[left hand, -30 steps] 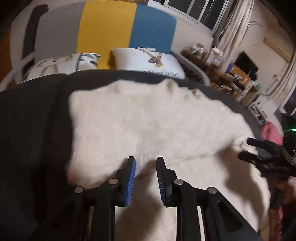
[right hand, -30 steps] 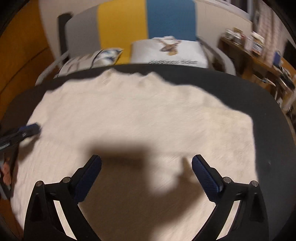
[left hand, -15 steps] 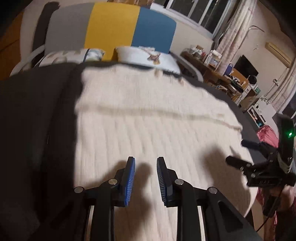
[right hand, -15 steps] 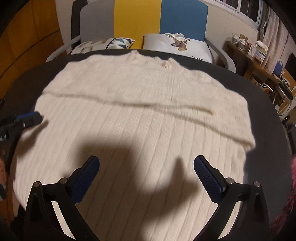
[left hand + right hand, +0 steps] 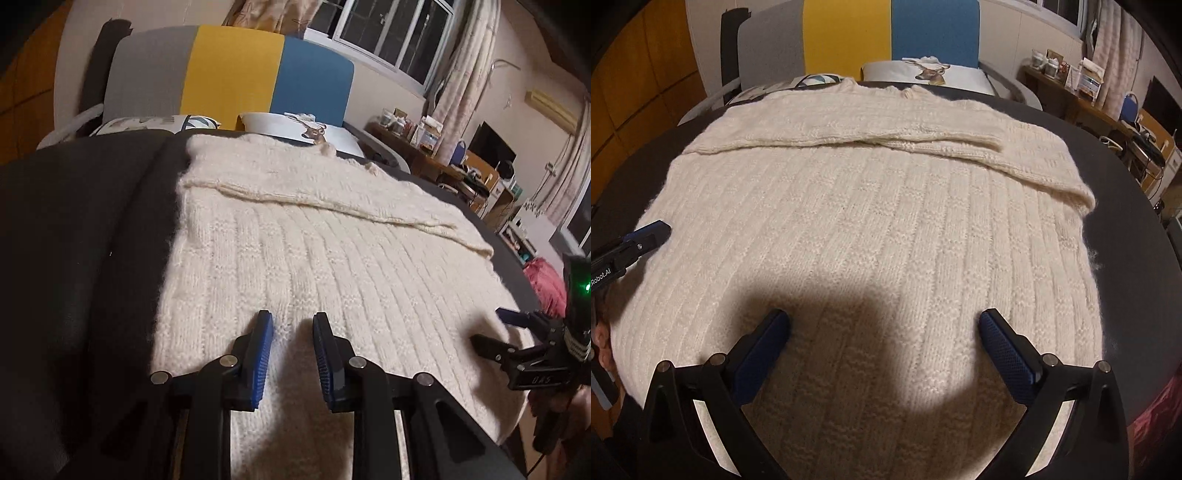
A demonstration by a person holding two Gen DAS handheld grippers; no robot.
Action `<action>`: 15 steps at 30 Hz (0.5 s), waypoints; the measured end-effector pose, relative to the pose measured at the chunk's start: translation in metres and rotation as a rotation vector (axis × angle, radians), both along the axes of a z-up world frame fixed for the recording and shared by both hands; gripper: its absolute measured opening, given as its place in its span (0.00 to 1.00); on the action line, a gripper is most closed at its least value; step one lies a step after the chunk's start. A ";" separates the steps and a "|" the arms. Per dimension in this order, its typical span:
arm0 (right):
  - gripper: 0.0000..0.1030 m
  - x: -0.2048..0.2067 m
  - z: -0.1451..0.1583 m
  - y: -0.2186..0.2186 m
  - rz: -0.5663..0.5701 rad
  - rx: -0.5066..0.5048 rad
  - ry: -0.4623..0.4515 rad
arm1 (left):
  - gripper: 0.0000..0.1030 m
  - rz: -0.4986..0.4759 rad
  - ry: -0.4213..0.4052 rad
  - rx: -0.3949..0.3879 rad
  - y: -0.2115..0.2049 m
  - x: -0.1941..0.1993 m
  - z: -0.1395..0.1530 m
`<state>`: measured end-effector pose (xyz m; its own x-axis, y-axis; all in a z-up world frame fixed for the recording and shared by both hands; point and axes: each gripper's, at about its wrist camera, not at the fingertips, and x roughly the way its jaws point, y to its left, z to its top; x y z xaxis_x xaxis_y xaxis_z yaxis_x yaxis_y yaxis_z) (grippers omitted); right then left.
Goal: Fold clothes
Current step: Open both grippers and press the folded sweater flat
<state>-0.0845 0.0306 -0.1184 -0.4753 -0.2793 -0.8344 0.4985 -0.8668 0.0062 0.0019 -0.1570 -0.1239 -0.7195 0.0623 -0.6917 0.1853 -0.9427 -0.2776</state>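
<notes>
The sweater's (image 5: 871, 229) near hem runs off the frame's bottom edge, unseen.

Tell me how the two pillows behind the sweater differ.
The left pillow carries a blue, geometric-looking pattern; the right pillow is plain white with a deer head print. The left pillow is largely hidden behind the sweater; the right pillow shows much more of its face. Both lean against the striped backrest.

text: "Robot.AI" | on: left gripper (image 5: 631, 243) body, white print | first characters cut off by frame edge
</notes>
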 end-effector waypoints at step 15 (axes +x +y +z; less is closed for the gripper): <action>1.00 0.023 0.008 0.024 0.036 -0.018 -0.032 | 0.25 0.030 -0.058 0.001 -0.016 0.080 0.019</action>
<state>-0.0612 0.0548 -0.1102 -0.4382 -0.3106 -0.8435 0.5284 -0.8482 0.0378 0.0819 -0.1726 -0.1051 -0.6797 0.0422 -0.7323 0.2289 -0.9362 -0.2665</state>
